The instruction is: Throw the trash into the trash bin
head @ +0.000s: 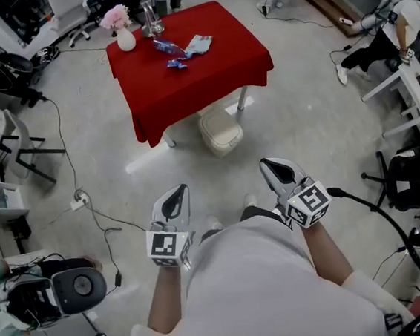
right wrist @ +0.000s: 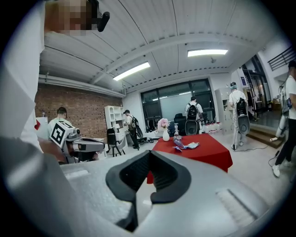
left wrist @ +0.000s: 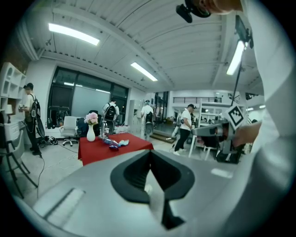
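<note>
Trash [head: 183,49]: a small heap of crumpled wrappers, blue and pale, in the upper centre of the head view. It lies on a red-clothed tabletop [head: 215,77]. The pieces are too small to count or identify.

Left of it on the same tabletop:
- White vase [head: 126,39] with pink flowers.
- Clear glass item [head: 151,17], top cut by the frame edge. Cannot tell what it is.

Sweep across the lower frame, left to right:
- Power strip [head: 79,202] on the floor at mid left. Its cable trails off and is hard to follow.
- Left gripper [head: 181,189], lower centre-left, pointed toward the tabletop and well apart from it. In its own view the jaws are pressed together with nothing between them. The trash is only a distant speck beyond.
- Trash bin [head: 221,132], pale, on the floor at centre below the tabletop's near edge. Its far part is hidden under the cloth overhang. Cannot tell whether the top is lidded or open.
- Right gripper [head: 265,163], lower centre-right, aimed the same way. Jaws closed tip to tip, empty.
- Holder's pale shirt [head: 267,284] fills the bottom centre and hides the floor beneath it.
- Seated person [head: 393,29], upper right, partly cut off by the frame edge.
</note>
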